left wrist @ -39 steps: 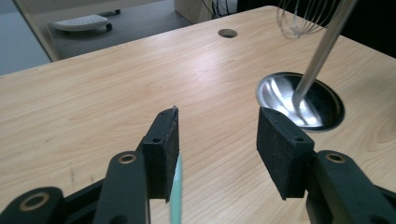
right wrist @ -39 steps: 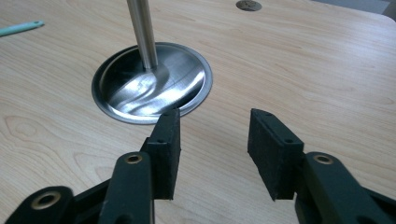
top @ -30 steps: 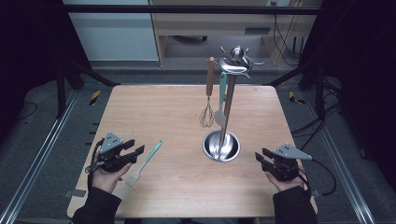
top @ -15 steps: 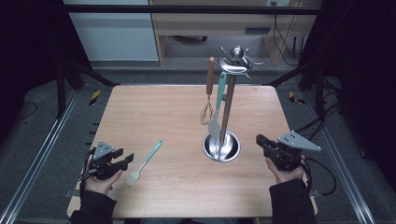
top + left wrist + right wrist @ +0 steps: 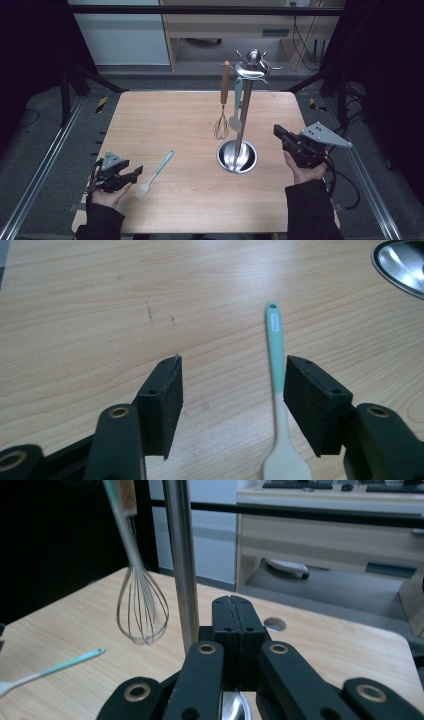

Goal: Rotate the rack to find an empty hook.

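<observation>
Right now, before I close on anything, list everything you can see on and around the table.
silicone spatula: 1, teal handle, cream head, flat on table near left front, lying between the open left jaws
utensil stand: 1, steel pole with round base, table centre-right
whisk: 1, wire with brown handle, hanging from stand
hanging spatula: 1, teal and cream, hanging beside whisk
table: 1, light wood
left gripper: 1, black, jaws have just been opening
right gripper: 1, black, shut, empty, right of the stand
</observation>
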Tool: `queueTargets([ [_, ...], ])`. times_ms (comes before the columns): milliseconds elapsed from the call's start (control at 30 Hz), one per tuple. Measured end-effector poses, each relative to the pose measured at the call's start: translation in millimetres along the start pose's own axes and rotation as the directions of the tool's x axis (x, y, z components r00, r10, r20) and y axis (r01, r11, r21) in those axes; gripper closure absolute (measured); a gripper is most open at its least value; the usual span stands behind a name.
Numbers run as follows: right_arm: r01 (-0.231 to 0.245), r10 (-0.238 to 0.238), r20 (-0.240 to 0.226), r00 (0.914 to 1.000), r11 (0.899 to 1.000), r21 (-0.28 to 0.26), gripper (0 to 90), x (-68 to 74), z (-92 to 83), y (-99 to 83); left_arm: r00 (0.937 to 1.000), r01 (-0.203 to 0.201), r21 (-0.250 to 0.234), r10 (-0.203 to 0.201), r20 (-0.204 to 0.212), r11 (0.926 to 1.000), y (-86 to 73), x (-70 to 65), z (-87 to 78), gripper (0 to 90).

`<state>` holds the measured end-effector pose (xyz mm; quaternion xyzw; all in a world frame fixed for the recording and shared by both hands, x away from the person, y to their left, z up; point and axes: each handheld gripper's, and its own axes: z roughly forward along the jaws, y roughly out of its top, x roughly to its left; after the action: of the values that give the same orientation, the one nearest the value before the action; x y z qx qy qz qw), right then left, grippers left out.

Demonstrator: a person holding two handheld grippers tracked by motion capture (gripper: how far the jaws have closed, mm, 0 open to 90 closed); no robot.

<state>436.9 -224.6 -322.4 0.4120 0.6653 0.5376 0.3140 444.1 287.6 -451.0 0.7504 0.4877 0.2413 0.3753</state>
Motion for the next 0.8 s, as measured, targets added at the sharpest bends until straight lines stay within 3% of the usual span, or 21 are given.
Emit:
queueTargets([
  [400,0.015,-0.016,-0.011,0.9998,0.995,-0.097,89.9,9.1,-2.3,47.3,0.9999,-0.008,0.029,0.008,0.007,0.9996,-0.7,-1.7,4.8,39.1],
  [800,0.033,-0.033,0.005,0.9995,0.987,-0.156,90.0,13.1,-2.2,85.3,0.9998,-0.013,0.053,0.012,0.017,0.9985,-1.8,-3.2,8.8,38.6],
])
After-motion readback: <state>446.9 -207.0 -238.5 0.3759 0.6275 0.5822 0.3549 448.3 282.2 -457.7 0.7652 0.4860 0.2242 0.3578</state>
